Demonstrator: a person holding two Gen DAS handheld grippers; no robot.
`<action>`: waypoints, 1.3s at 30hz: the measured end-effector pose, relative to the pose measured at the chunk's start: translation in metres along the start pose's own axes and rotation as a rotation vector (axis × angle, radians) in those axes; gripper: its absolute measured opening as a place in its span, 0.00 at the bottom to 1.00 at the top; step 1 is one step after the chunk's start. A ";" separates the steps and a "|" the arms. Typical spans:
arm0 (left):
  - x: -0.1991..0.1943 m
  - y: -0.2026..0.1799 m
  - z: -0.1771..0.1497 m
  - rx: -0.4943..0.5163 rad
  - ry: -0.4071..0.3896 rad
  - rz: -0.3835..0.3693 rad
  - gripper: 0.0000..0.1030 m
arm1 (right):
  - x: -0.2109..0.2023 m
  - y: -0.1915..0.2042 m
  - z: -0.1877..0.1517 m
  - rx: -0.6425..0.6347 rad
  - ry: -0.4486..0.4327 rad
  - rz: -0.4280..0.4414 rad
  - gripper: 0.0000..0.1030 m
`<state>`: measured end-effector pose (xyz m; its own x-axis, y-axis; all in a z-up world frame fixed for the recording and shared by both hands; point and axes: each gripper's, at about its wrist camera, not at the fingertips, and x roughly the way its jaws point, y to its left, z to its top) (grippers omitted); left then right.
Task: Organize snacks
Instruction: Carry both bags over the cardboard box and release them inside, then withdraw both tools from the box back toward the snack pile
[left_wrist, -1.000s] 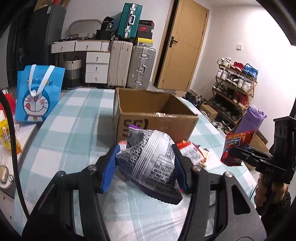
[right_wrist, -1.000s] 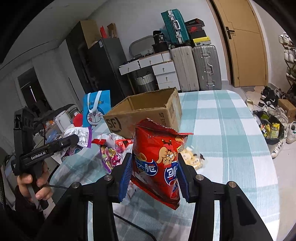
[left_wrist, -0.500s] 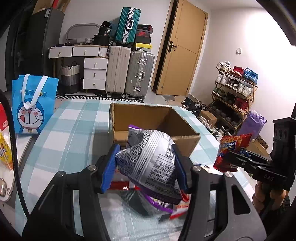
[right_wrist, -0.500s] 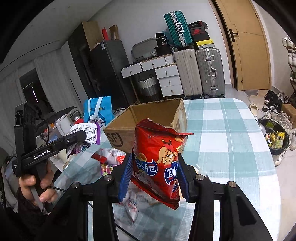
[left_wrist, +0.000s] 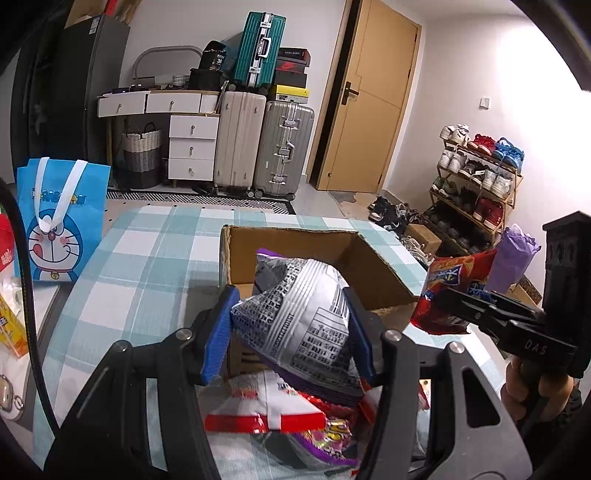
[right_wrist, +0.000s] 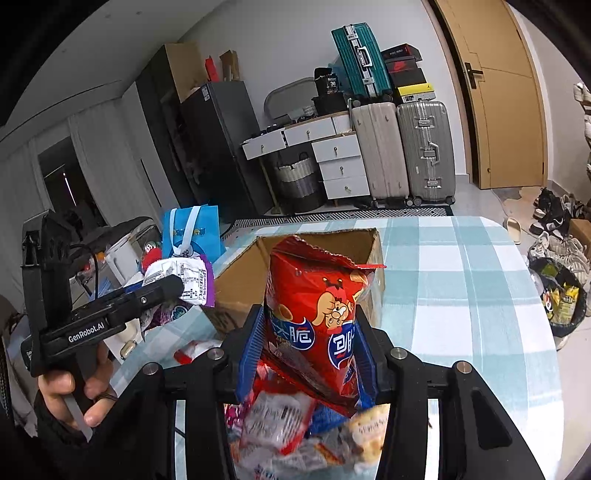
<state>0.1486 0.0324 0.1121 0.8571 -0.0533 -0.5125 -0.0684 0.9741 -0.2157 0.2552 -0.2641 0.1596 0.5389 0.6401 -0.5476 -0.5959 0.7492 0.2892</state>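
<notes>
The left gripper (left_wrist: 290, 334) is clamped on a puffy silver foil snack bag printed with black text and edged in purple (left_wrist: 299, 325), held in the air just in front of the open brown cardboard box (left_wrist: 373, 269). The right gripper (right_wrist: 308, 354) grips a glossy red snack bag with a cartoon face and blue label patches (right_wrist: 317, 317), its top edge torn and crumpled, also raised short of that box. What shows of the box's inside looks bare, so I judge the sorting barely begun: both bags are not yet dropped in, and a loose heap of mixed packets (right_wrist: 306, 435) lies on the teal-and-white checked tablecloth (right_wrist: 461, 295) below the grippers.
</notes>
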 end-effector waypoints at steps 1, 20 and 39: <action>0.004 0.001 0.002 -0.004 0.003 0.000 0.51 | 0.004 0.000 0.004 -0.002 0.000 -0.003 0.44; 0.066 0.014 0.022 0.000 0.046 0.009 0.51 | 0.055 -0.001 0.030 -0.021 0.025 0.002 0.44; 0.110 0.014 0.022 0.015 0.110 0.029 0.52 | 0.095 -0.003 0.029 -0.045 0.060 0.019 0.44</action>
<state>0.2535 0.0455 0.0709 0.7936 -0.0479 -0.6066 -0.0842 0.9787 -0.1874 0.3251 -0.2007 0.1291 0.4912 0.6417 -0.5890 -0.6328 0.7276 0.2649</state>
